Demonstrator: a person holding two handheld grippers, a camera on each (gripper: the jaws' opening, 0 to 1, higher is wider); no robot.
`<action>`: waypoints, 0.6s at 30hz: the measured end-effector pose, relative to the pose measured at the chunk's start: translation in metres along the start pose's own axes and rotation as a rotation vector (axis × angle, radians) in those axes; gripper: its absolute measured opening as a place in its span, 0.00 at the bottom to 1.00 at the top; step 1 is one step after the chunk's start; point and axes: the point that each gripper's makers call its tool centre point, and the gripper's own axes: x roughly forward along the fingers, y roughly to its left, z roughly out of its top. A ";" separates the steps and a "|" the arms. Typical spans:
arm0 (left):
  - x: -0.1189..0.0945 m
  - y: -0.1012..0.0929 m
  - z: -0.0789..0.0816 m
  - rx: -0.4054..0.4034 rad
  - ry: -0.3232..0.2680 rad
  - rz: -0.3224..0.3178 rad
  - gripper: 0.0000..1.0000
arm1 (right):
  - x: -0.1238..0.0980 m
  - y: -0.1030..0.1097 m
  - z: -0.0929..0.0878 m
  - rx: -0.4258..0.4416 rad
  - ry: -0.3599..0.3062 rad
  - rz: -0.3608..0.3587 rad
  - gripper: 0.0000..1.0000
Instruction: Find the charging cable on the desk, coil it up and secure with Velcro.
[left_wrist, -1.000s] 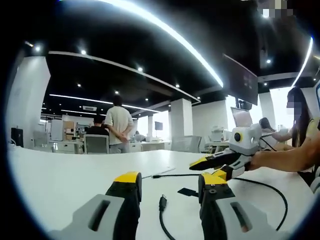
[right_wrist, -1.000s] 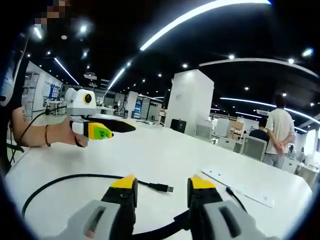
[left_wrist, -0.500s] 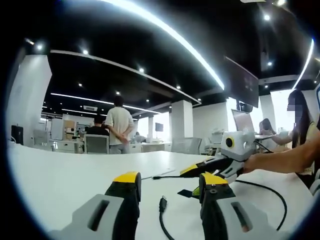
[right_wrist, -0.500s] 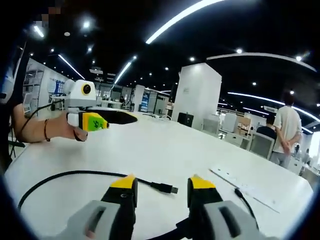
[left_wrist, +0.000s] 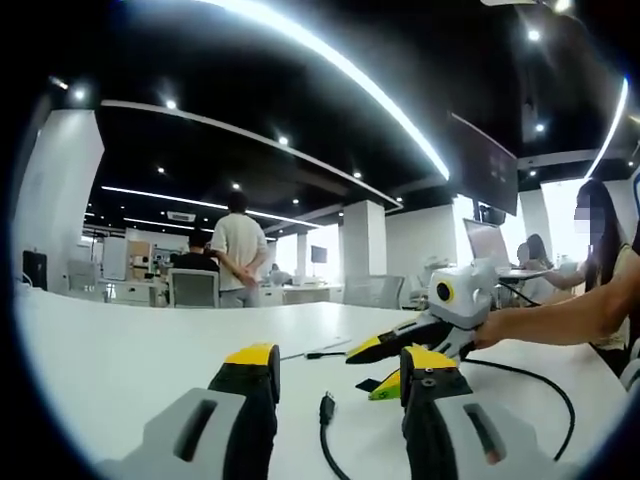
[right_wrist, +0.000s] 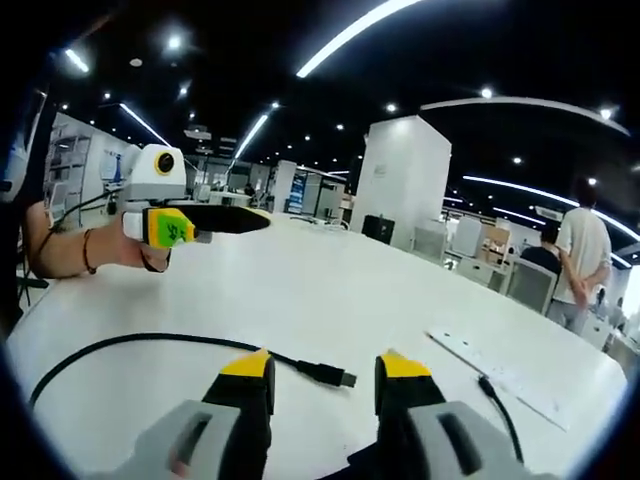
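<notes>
Spreading wide and white under both views, the worktop (left_wrist: 120, 350) has broad bare room on its far side, running back to an edge where chairs and desks begin; two people (left_wrist: 237, 250) are there, well apart from the work.

On the worktop lies the charging cable (right_wrist: 150, 345), black and uncoiled. In the right gripper view it sweeps in a long arc from the near left edge and ends in a plug (right_wrist: 330, 375) just ahead of the gap between the right tongs (right_wrist: 325, 365), which stand parted with nothing between them. A second plug end (right_wrist: 487, 385) lies to the right, beside a flat white strip (right_wrist: 500, 375).

In the left gripper view another plug (left_wrist: 325, 405) lies between the left tongs (left_wrist: 335, 360), also parted and empty. The right tongs (left_wrist: 385, 365) reach in there from the right, low over the worktop, near a small dark tab (left_wrist: 370, 385); whether it is the Velcro cannot be told.
</notes>
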 end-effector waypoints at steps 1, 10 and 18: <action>0.000 0.000 0.000 -0.001 -0.001 0.001 0.49 | 0.002 0.001 0.001 -0.001 0.001 0.002 0.41; -0.002 0.002 0.002 -0.005 -0.008 0.008 0.49 | 0.012 0.000 -0.004 0.002 0.015 0.025 0.41; -0.003 0.002 0.004 -0.012 -0.014 0.008 0.49 | 0.017 -0.001 -0.009 0.019 0.033 0.063 0.41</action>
